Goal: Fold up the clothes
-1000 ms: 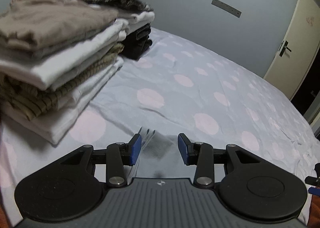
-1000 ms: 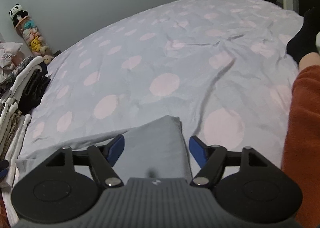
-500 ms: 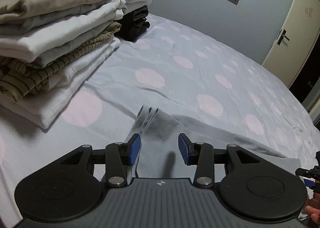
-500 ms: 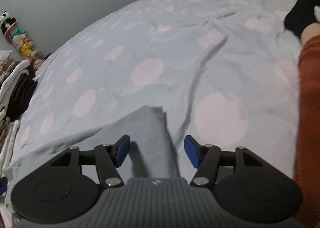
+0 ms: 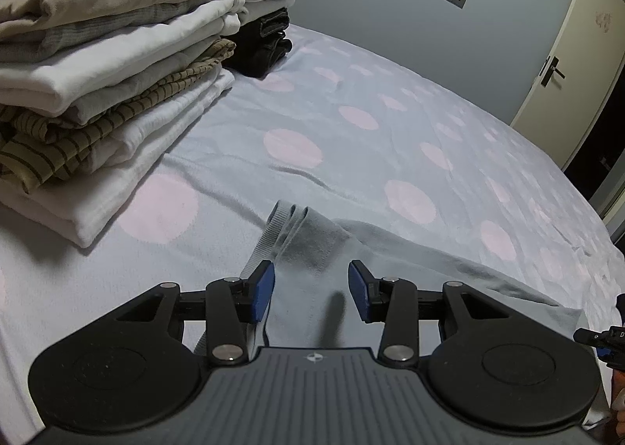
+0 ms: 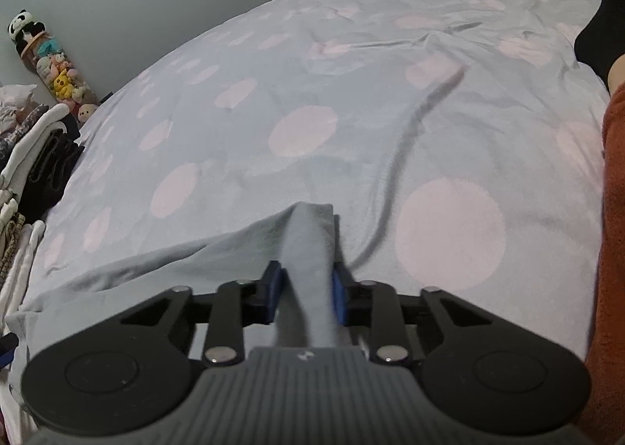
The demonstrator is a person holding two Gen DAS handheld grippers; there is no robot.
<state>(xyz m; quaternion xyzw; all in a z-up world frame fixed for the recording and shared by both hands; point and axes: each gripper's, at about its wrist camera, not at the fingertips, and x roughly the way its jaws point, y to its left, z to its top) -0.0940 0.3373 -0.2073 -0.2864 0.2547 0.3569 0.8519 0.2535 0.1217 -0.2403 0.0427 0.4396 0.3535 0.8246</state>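
A light grey garment [image 5: 312,250] lies on the bed at the near edge. Its ribbed end points away in the left wrist view. My left gripper [image 5: 311,291] is open, its blue pads either side of the cloth, not pressing it. In the right wrist view the garment's other end [image 6: 308,242] is bunched into a narrow ridge. My right gripper [image 6: 306,291] is shut on this ridge of the grey garment.
A tall stack of folded clothes [image 5: 97,74] stands at the left, with a second stack with dark items [image 5: 265,43] behind it. The dotted bedspread [image 5: 390,132] stretches ahead. A door [image 5: 566,66] is far right. An orange-clad leg [image 6: 609,250] borders the right.
My right gripper has closed onto the garment's end, bunching the cloth. My left gripper has come lower and nearer over the ribbed end and stays open.
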